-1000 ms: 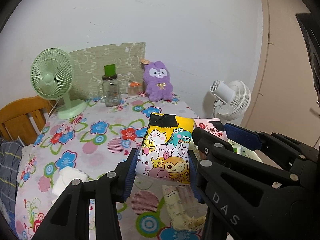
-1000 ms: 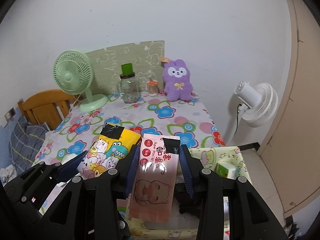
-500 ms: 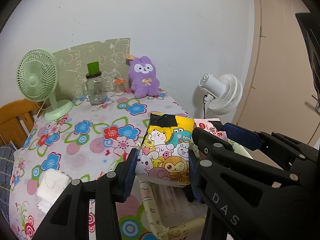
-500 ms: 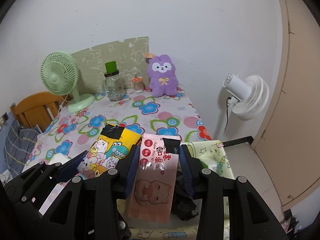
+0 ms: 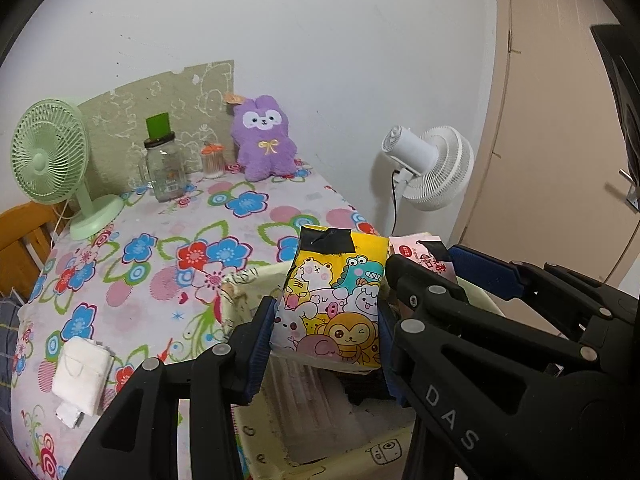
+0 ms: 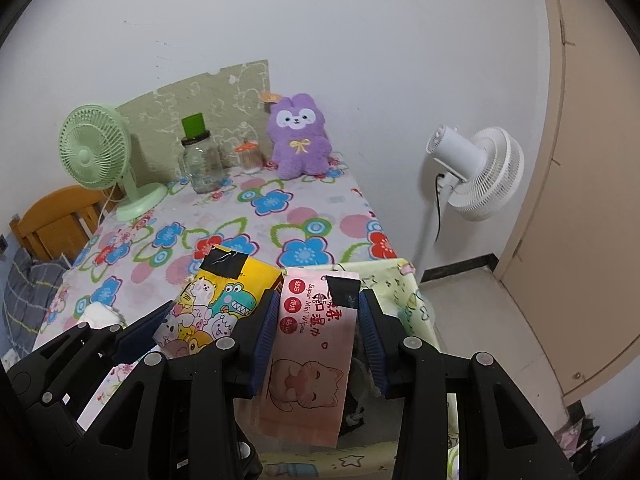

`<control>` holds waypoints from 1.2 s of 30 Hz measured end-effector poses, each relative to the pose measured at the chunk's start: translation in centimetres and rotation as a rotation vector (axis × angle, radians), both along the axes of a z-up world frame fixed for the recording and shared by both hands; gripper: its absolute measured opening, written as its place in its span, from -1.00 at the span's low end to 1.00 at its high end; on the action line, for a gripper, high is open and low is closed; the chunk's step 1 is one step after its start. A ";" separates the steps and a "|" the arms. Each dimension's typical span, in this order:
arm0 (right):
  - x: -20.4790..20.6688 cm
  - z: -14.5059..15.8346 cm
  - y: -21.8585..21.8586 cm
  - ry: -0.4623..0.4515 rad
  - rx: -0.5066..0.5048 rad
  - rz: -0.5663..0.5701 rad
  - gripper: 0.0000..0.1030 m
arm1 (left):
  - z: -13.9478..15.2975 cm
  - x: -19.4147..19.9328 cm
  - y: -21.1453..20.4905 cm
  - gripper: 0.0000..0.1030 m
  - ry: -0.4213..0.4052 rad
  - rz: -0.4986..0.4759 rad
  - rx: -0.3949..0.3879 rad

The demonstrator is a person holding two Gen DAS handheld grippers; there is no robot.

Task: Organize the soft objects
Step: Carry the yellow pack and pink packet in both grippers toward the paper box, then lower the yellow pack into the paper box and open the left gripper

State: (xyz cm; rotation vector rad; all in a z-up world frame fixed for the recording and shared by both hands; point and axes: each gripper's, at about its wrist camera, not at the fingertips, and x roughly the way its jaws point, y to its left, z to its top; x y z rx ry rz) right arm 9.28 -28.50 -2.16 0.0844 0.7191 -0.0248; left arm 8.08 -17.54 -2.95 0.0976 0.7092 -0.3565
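- The left hand-held gripper (image 5: 326,330) pinches the yellow pack (image 5: 334,300); the right hand-held gripper (image 6: 316,332) pinches the pink wipes (image 6: 310,344).
- A loose squeeze could drop either soft pack outside the fabric bin (image 5: 256,436).

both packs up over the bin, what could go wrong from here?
1. The left hand-held gripper and right hand-held gripper sit side by side; the yellow cartoon pack and pink wipes pack may collide on release.
2. The pale yellow fabric bin has soft walls; a pack could catch the rim and fall outside.
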 end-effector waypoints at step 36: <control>-0.8 -1.2 -0.3 0.024 0.066 -0.026 0.48 | -0.3 -0.6 0.2 0.69 0.016 0.003 0.046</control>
